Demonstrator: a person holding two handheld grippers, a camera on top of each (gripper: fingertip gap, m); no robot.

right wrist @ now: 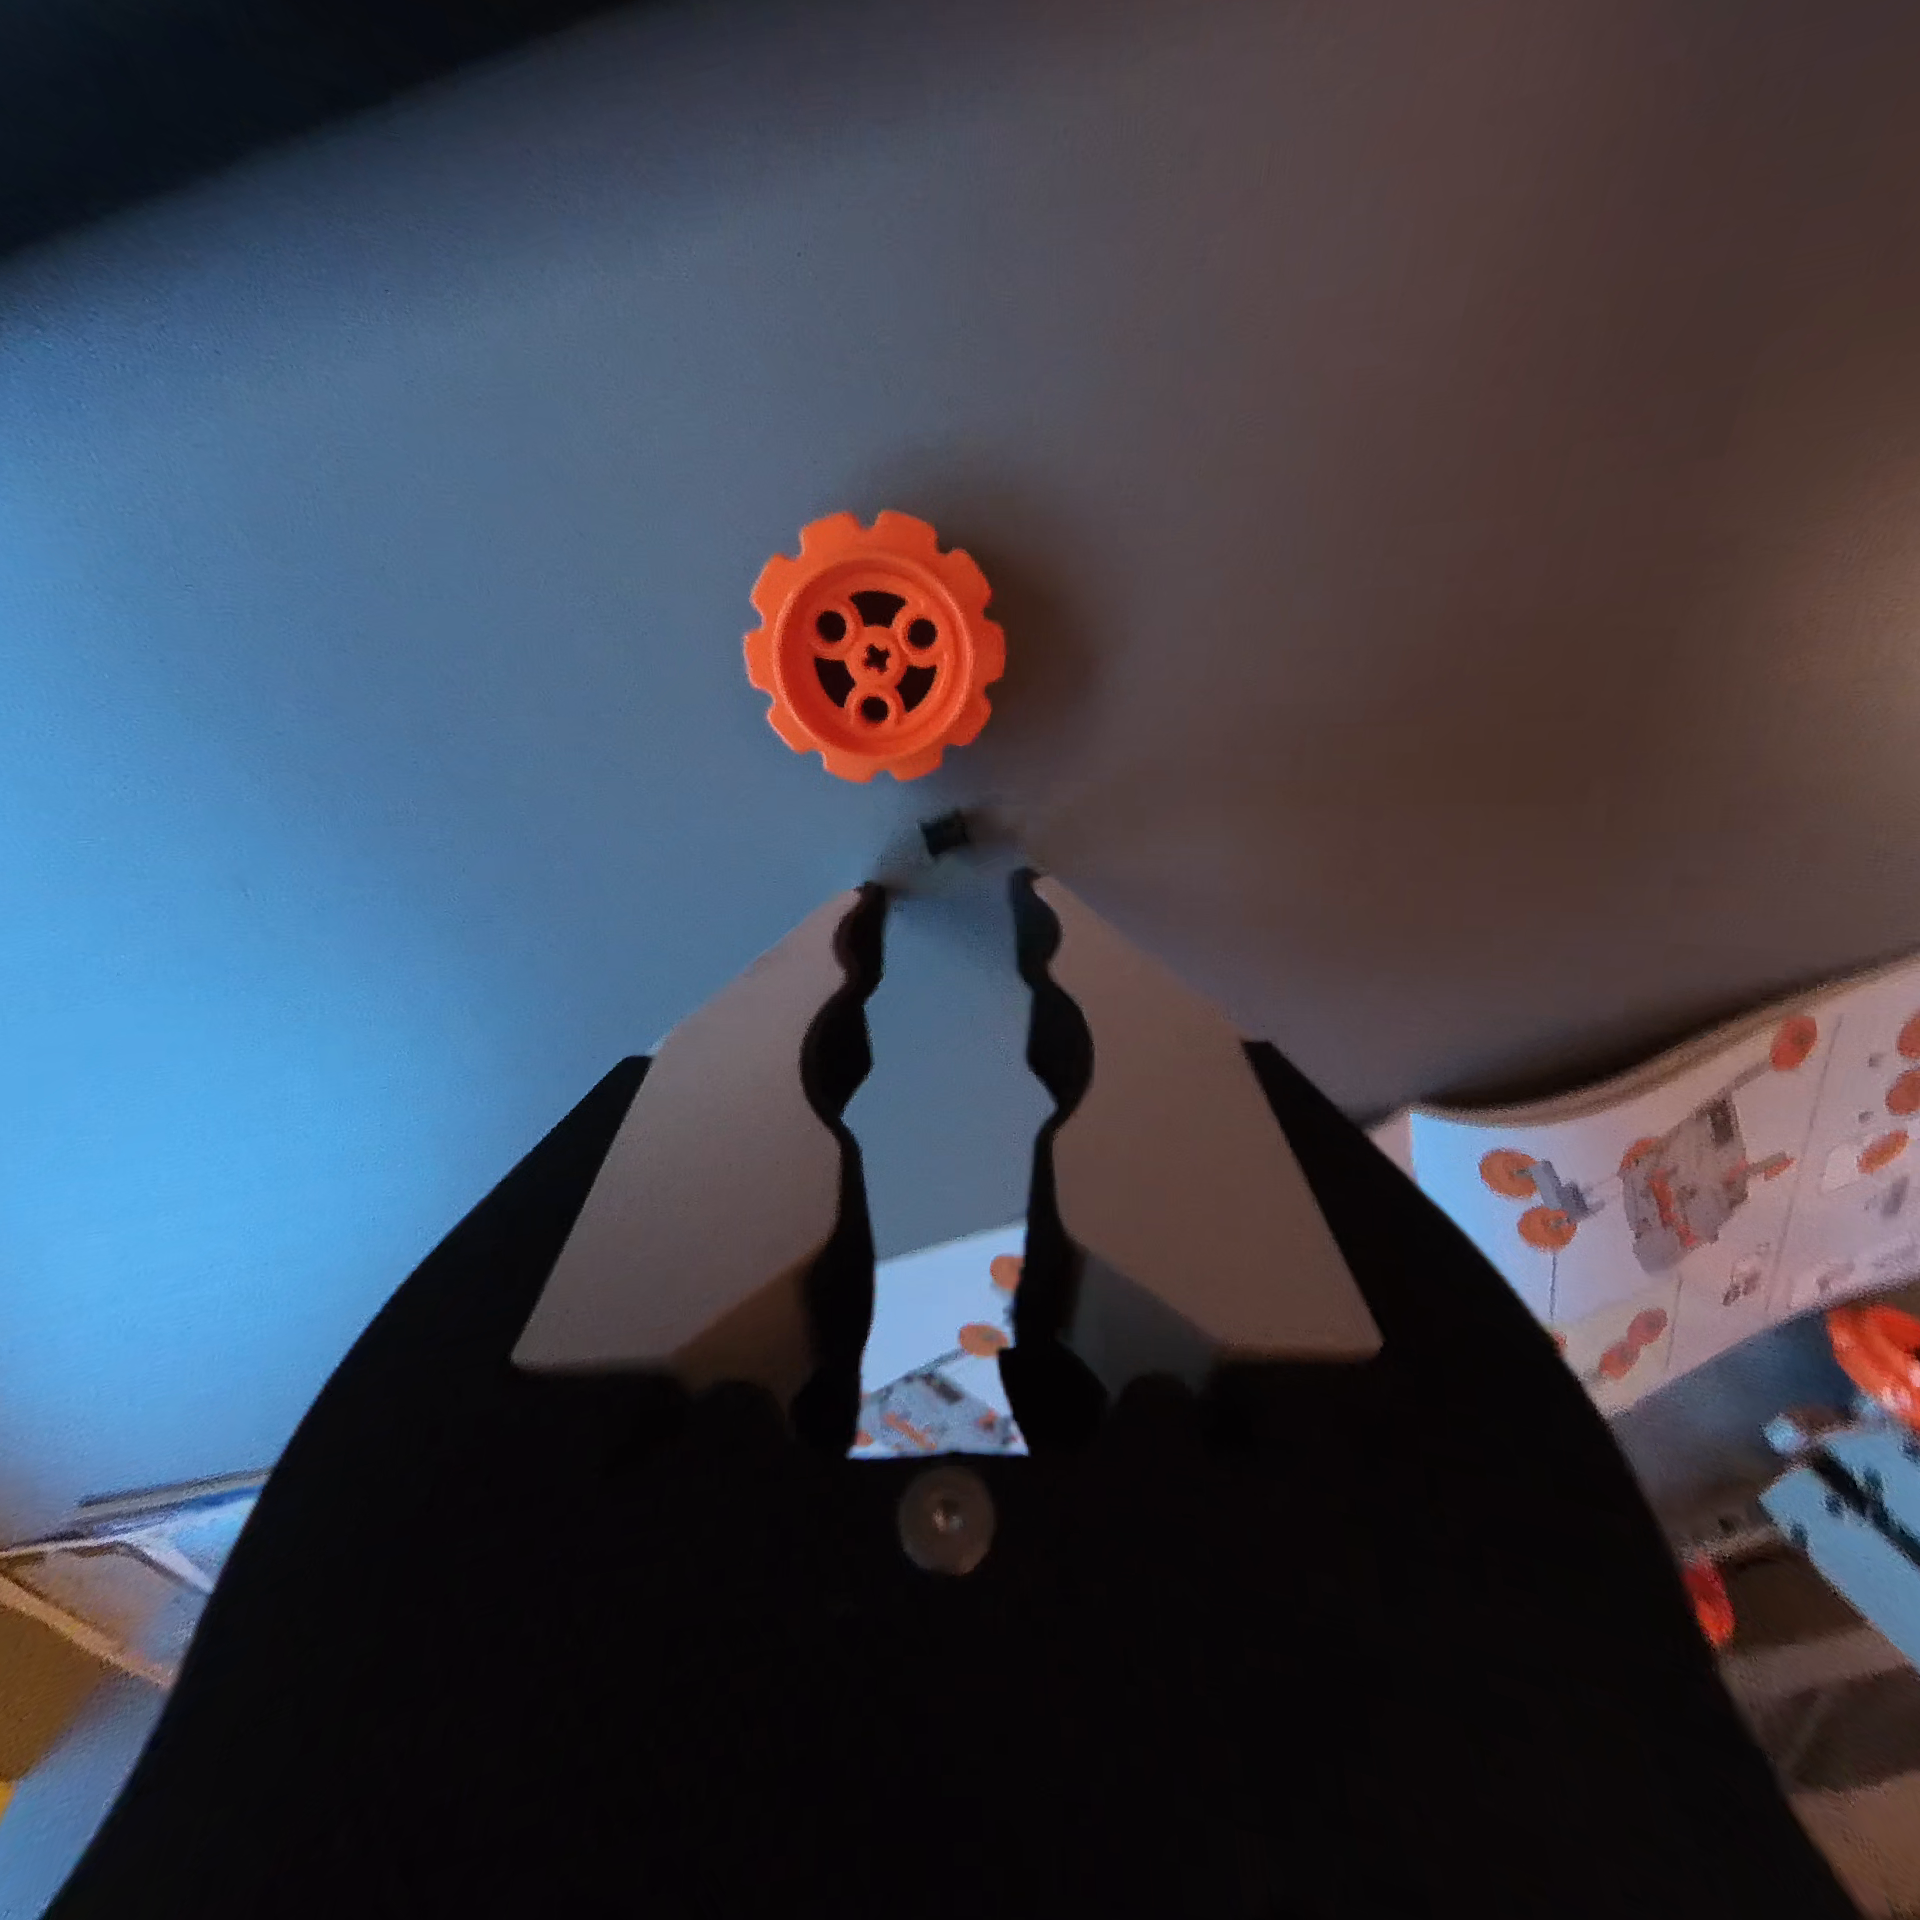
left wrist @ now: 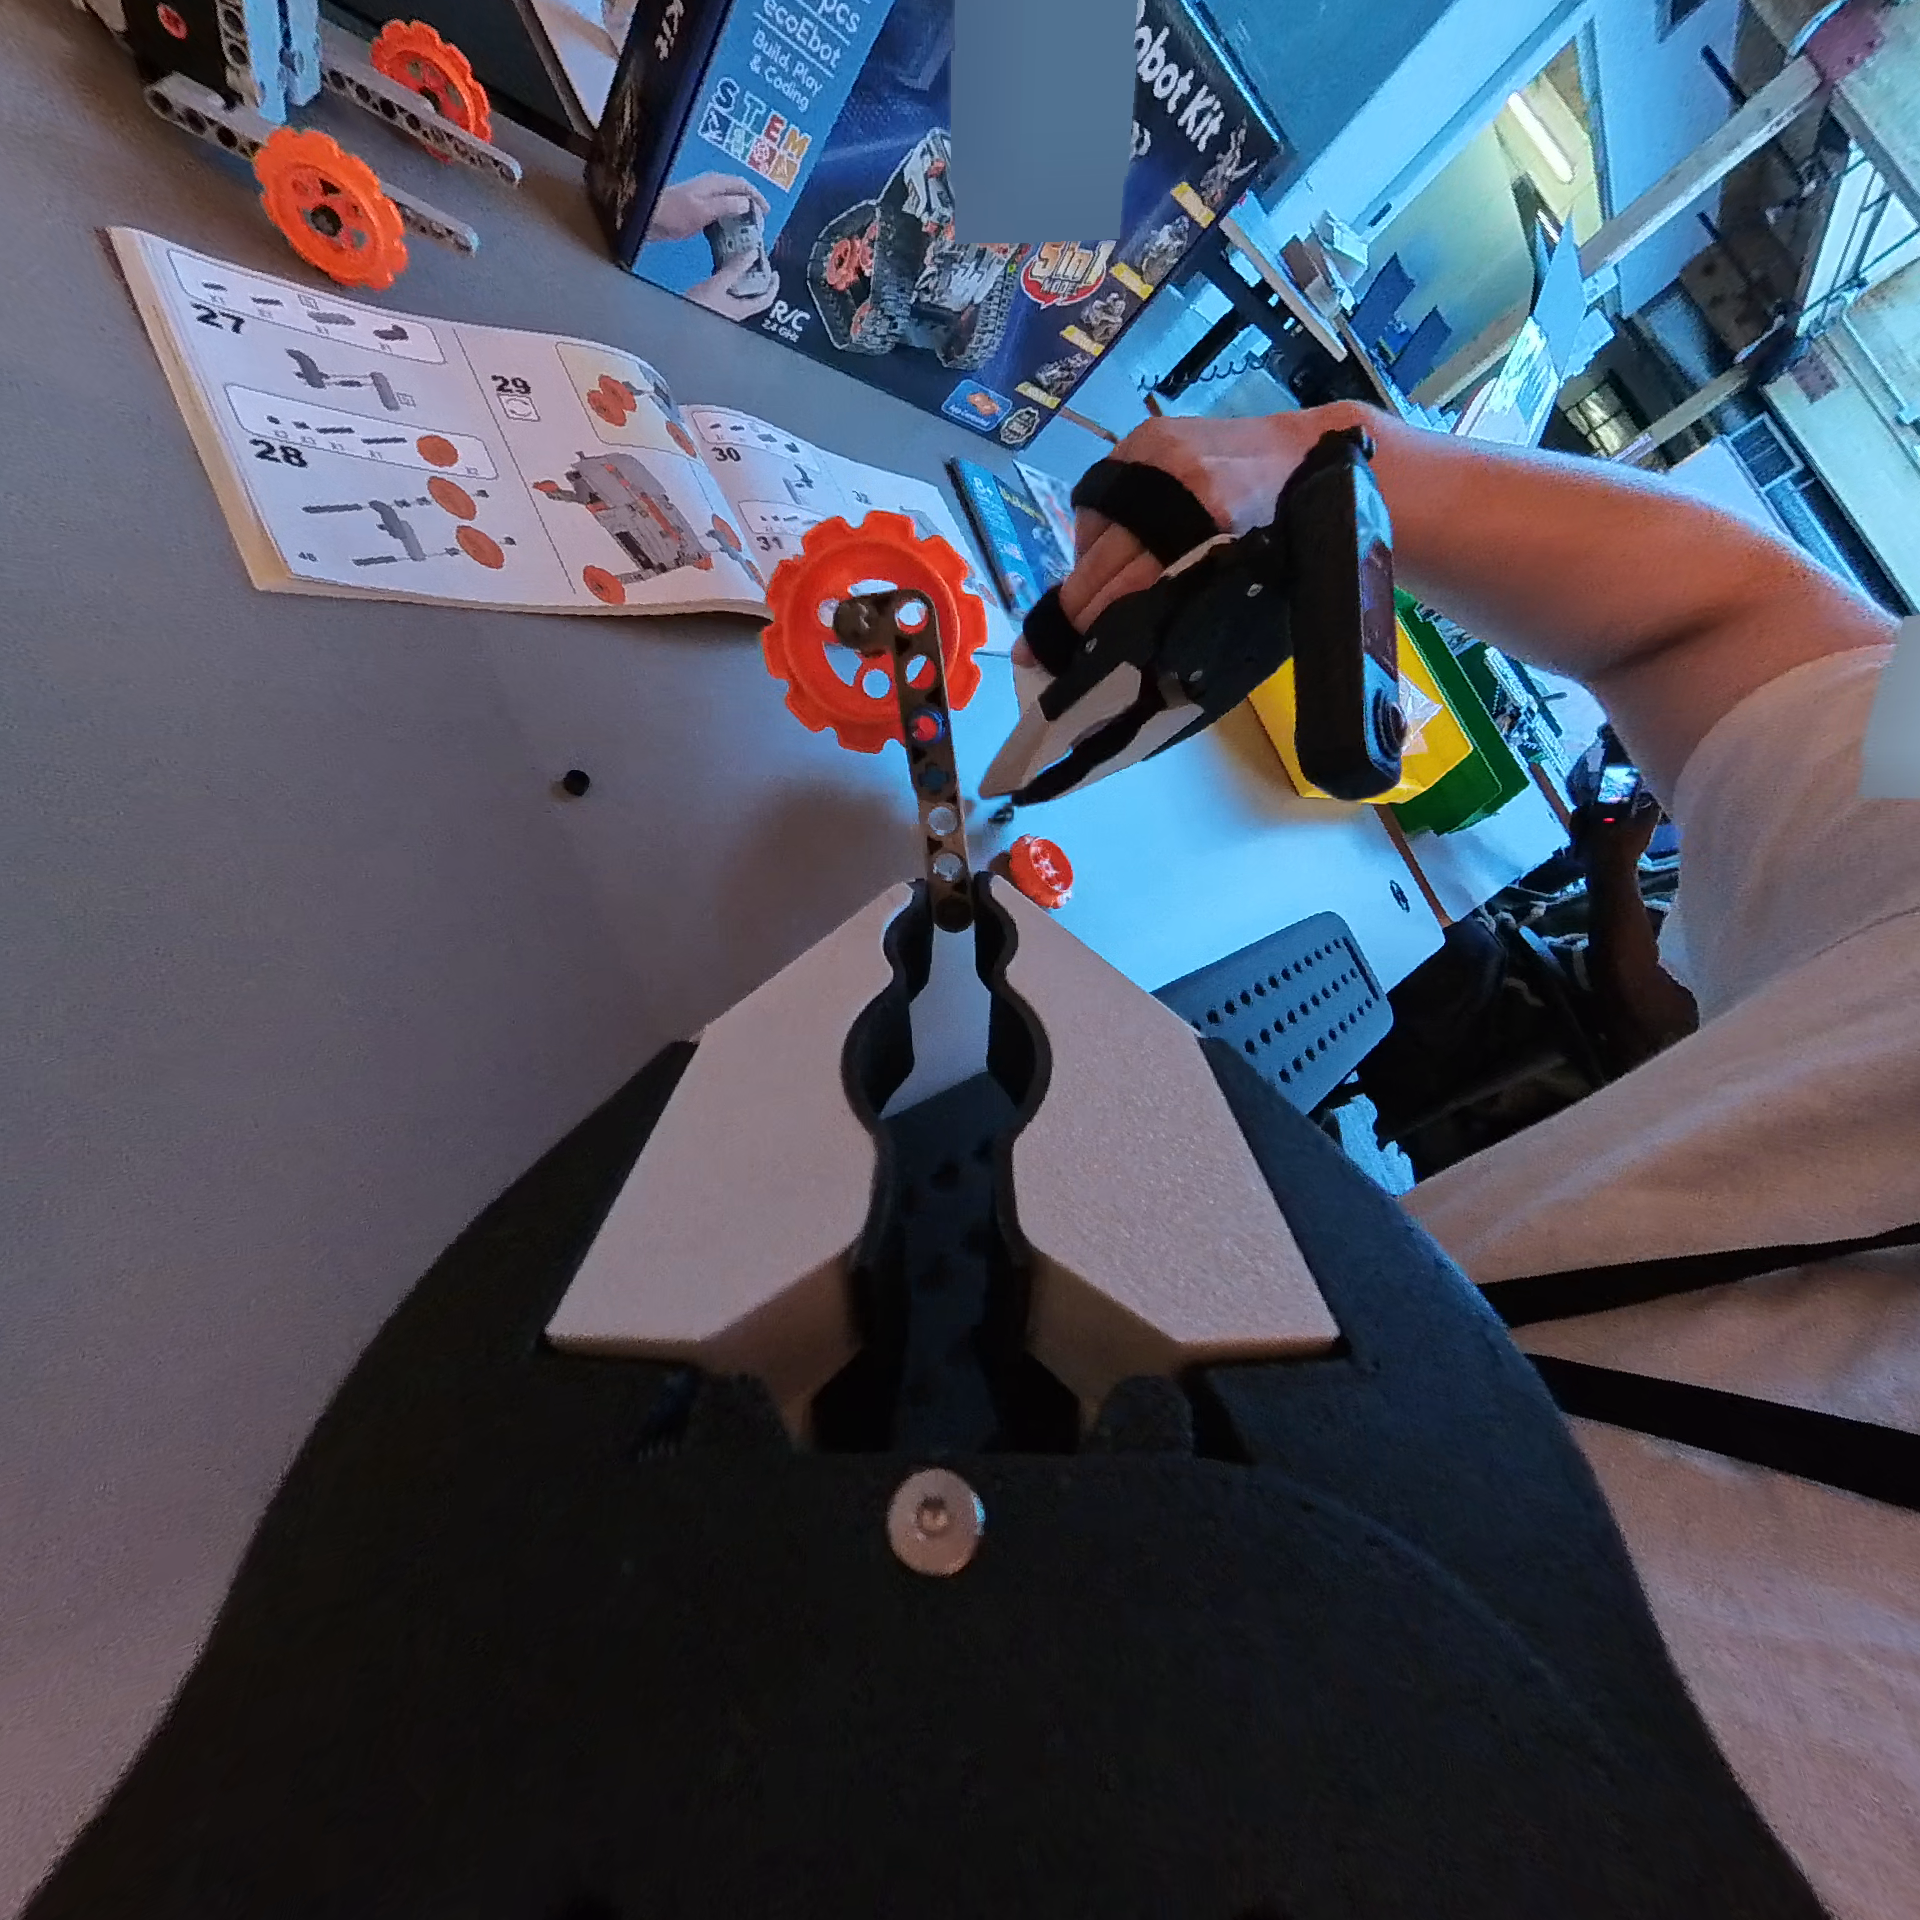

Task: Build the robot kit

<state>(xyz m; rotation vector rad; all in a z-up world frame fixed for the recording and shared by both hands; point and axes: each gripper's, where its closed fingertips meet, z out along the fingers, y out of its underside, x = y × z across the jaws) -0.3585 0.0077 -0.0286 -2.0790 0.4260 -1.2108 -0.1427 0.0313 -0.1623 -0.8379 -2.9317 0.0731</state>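
Note:
My left gripper [left wrist: 951, 894] is shut on the near end of a dark perforated beam [left wrist: 928, 748]. A large orange toothed wheel [left wrist: 873, 631] is fixed at the beam's far end, and the assembly is held above the grey table [left wrist: 312, 935]. My right gripper [right wrist: 948, 883] is open, its tips low over the table, just short of a tiny black pin [right wrist: 945, 833]. A small orange toothed wheel [right wrist: 875, 644] lies flat just beyond the pin. The right gripper also shows in the left wrist view [left wrist: 1013, 784], pointing down beside that small wheel [left wrist: 1039, 869].
An open instruction booklet [left wrist: 468, 457] lies on the table; it also shows in the right wrist view [right wrist: 1683, 1174]. A printed kit box [left wrist: 883, 187] stands behind it. A partly built model with two orange wheels [left wrist: 327, 203] sits far left. A person's forearm [left wrist: 1621, 561] reaches in from the right. My hands' fingertips stand some 25 cm from each other.

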